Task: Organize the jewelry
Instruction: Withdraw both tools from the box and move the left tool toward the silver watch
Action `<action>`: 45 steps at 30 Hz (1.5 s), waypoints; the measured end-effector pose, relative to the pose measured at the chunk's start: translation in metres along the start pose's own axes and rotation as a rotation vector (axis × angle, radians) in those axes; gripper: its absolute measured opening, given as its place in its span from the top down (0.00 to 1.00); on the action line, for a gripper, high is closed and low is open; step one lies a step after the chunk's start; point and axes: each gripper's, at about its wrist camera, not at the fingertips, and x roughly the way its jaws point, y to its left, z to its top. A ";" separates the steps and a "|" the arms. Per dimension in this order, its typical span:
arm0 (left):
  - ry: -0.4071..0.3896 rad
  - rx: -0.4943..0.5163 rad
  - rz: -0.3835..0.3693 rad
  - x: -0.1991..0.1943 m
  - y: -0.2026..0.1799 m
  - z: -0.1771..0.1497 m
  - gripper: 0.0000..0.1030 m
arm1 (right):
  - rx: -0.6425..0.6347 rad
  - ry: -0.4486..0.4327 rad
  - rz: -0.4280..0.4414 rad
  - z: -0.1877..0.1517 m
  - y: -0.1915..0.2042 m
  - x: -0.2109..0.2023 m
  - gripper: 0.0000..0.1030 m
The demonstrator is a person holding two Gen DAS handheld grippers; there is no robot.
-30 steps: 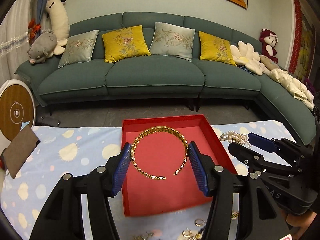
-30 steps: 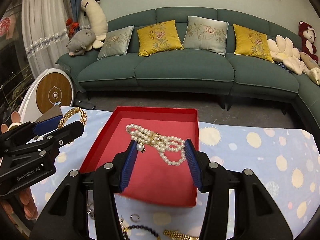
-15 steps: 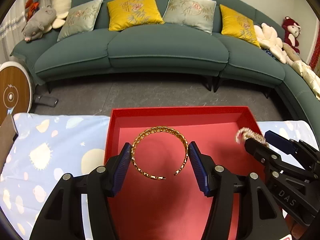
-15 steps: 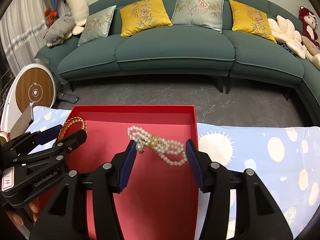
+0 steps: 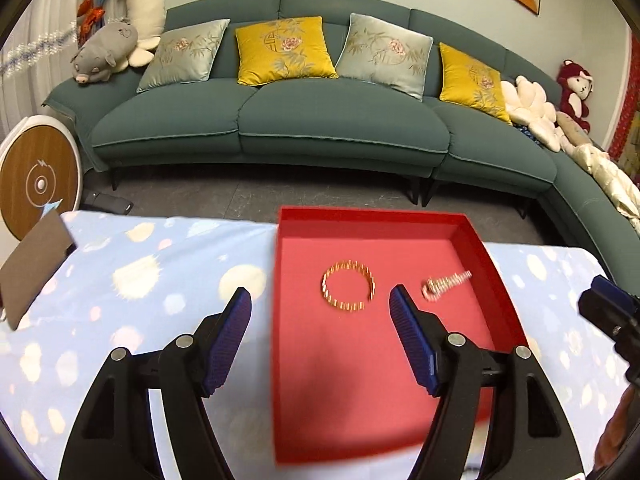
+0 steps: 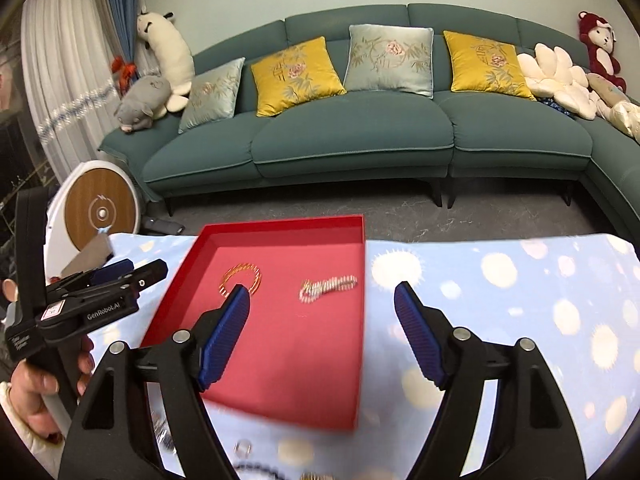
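In the left wrist view, the left tongs [image 5: 320, 308] are held spread wide and empty above the red tray [image 5: 496, 280], where a gold bangle [image 5: 348, 291] and a pearl necklace [image 5: 446, 283] are laid apart.

In the right wrist view, the right tongs [image 6: 322, 306] are likewise parted and empty; the bangle [image 6: 242, 278] and necklace [image 6: 328, 286] are seen inside the tray [image 6: 280, 228] on the table [image 6: 520, 300].

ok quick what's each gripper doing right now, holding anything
Left gripper: open, holding nothing; gold bangle lies in the red tray.
Right gripper: open, holding nothing; pearl necklace lies in the tray.
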 end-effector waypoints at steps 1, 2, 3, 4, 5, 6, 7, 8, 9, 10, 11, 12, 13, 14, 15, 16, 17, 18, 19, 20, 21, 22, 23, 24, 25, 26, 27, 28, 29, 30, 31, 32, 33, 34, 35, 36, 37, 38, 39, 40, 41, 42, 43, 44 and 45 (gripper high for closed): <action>-0.003 0.002 -0.001 -0.013 0.002 -0.009 0.33 | -0.004 -0.006 -0.005 -0.008 0.000 -0.016 0.30; -0.010 0.005 0.008 -0.023 0.003 -0.017 0.33 | -0.010 -0.012 -0.011 -0.014 0.001 -0.029 0.30; -0.016 0.016 0.021 -0.034 0.004 -0.027 0.33 | -0.013 -0.017 -0.019 -0.021 0.002 -0.040 0.29; -0.018 0.029 0.036 -0.043 0.003 -0.035 0.33 | -0.014 -0.020 -0.024 -0.029 0.003 -0.051 0.27; -0.019 0.040 0.048 -0.052 0.001 -0.044 0.33 | -0.015 -0.021 -0.033 -0.038 0.004 -0.062 0.26; -0.017 0.045 0.050 -0.060 0.001 -0.053 0.33 | -0.017 -0.021 -0.040 -0.048 0.005 -0.071 0.26; -0.010 0.041 0.046 -0.067 0.001 -0.062 0.33 | -0.022 -0.018 -0.045 -0.056 0.007 -0.079 0.26; 0.000 0.033 0.038 -0.073 0.002 -0.070 0.33 | -0.029 -0.011 -0.052 -0.066 0.009 -0.084 0.26; 0.010 0.019 0.026 -0.079 0.004 -0.079 0.33 | -0.035 -0.004 -0.059 -0.074 0.010 -0.089 0.26; 0.021 0.005 0.016 -0.083 0.005 -0.089 0.33 | -0.037 0.007 -0.058 -0.083 0.011 -0.092 0.26; 0.034 -0.006 0.009 -0.087 0.006 -0.099 0.33 | -0.034 0.019 -0.051 -0.092 0.012 -0.095 0.26; 0.044 -0.011 0.007 -0.090 0.007 -0.108 0.33 | -0.026 0.029 -0.042 -0.101 0.012 -0.098 0.26; 0.048 -0.014 0.012 -0.091 0.007 -0.117 0.33 | -0.019 0.038 -0.034 -0.108 0.013 -0.099 0.26; 0.051 -0.015 0.024 -0.092 0.007 -0.126 0.33 | -0.016 0.048 -0.030 -0.115 0.013 -0.099 0.26; 0.059 -0.014 0.034 -0.091 0.006 -0.134 0.33 | -0.015 0.058 -0.032 -0.121 0.013 -0.098 0.26; 0.071 -0.009 0.030 -0.088 0.005 -0.140 0.33 | -0.018 0.071 -0.030 -0.126 0.014 -0.096 0.26; 0.084 0.002 0.024 -0.085 0.004 -0.146 0.33 | -0.027 0.082 -0.027 -0.132 0.016 -0.094 0.26; 0.096 0.016 0.022 -0.082 0.005 -0.151 0.33 | -0.039 0.093 -0.028 -0.136 0.017 -0.091 0.26; 0.102 0.028 0.024 -0.080 0.004 -0.156 0.33 | -0.051 0.101 -0.031 -0.139 0.018 -0.089 0.26; 0.105 0.035 0.027 -0.077 0.005 -0.160 0.33 | -0.062 0.108 -0.033 -0.144 0.019 -0.087 0.26; 0.113 0.041 0.023 -0.074 0.006 -0.164 0.33 | -0.067 0.116 -0.034 -0.146 0.019 -0.085 0.26; 0.124 0.046 0.018 -0.071 0.007 -0.166 0.33 | -0.069 0.124 -0.032 -0.148 0.019 -0.083 0.26; 0.138 0.048 0.014 -0.068 0.009 -0.169 0.33 | -0.069 0.129 -0.031 -0.151 0.018 -0.081 0.26; 0.146 0.044 0.010 -0.066 0.011 -0.172 0.33 | -0.070 0.134 -0.032 -0.152 0.017 -0.079 0.26; 0.151 0.040 0.006 -0.064 0.013 -0.174 0.33 | -0.072 0.138 -0.033 -0.154 0.017 -0.077 0.26; 0.157 0.038 0.007 -0.062 0.014 -0.175 0.33 | -0.075 0.142 -0.035 -0.155 0.016 -0.075 0.26; 0.160 0.037 0.007 -0.060 0.015 -0.176 0.33 | -0.079 0.147 -0.035 -0.157 0.016 -0.073 0.26; 0.162 0.037 0.009 -0.058 0.016 -0.176 0.33 | -0.079 0.152 -0.035 -0.158 0.015 -0.070 0.26; 0.165 0.035 0.011 -0.057 0.017 -0.177 0.33 | -0.080 0.159 -0.034 -0.159 0.015 -0.068 0.26; 0.167 0.031 0.010 -0.056 0.017 -0.177 0.33 | -0.082 0.166 -0.035 -0.160 0.015 -0.066 0.26; 0.169 0.028 0.005 -0.055 0.016 -0.176 0.33 | -0.086 0.169 -0.038 -0.161 0.015 -0.064 0.26; 0.170 0.023 -0.002 -0.055 0.015 -0.176 0.33 | -0.089 0.172 -0.037 -0.161 0.015 -0.064 0.26; 0.169 0.018 -0.013 -0.054 0.014 -0.175 0.33 | -0.093 0.174 -0.035 -0.161 0.016 -0.063 0.26; 0.167 0.014 -0.020 -0.054 0.013 -0.174 0.33 | -0.096 0.173 -0.036 -0.161 0.016 -0.063 0.26; 0.165 0.012 -0.023 -0.053 0.011 -0.173 0.33 | -0.098 0.172 -0.037 -0.161 0.016 -0.062 0.26; 0.161 0.011 -0.025 -0.052 0.009 -0.172 0.33 | -0.098 0.171 -0.038 -0.161 0.016 -0.062 0.26; 0.159 0.012 -0.026 -0.050 0.006 -0.171 0.33 | -0.095 0.170 -0.038 -0.160 0.015 -0.063 0.26; 0.157 0.015 -0.022 -0.048 0.004 -0.170 0.33 | -0.090 0.168 -0.037 -0.159 0.015 -0.063 0.26; 0.155 0.016 -0.016 -0.046 0.001 -0.168 0.33 | -0.086 0.166 -0.037 -0.158 0.014 -0.063 0.26; 0.154 0.014 -0.009 -0.043 -0.001 -0.167 0.33 | -0.081 0.164 -0.038 -0.158 0.014 -0.063 0.26; 0.154 0.008 -0.002 -0.040 -0.003 -0.166 0.32 | -0.077 0.162 -0.037 -0.157 0.013 -0.063 0.26; 0.156 -0.001 0.004 -0.037 -0.004 -0.164 0.33 | -0.074 0.161 -0.036 -0.156 0.013 -0.064 0.26; 0.157 -0.009 0.009 -0.033 -0.005 -0.163 0.33 | -0.071 0.159 -0.034 -0.155 0.013 -0.064 0.26; 0.159 -0.015 0.018 -0.029 -0.006 -0.161 0.33 | -0.071 0.158 -0.033 -0.155 0.014 -0.064 0.26; 0.159 -0.018 0.028 -0.025 -0.007 -0.160 0.33 | -0.071 0.156 -0.031 -0.154 0.014 -0.064 0.26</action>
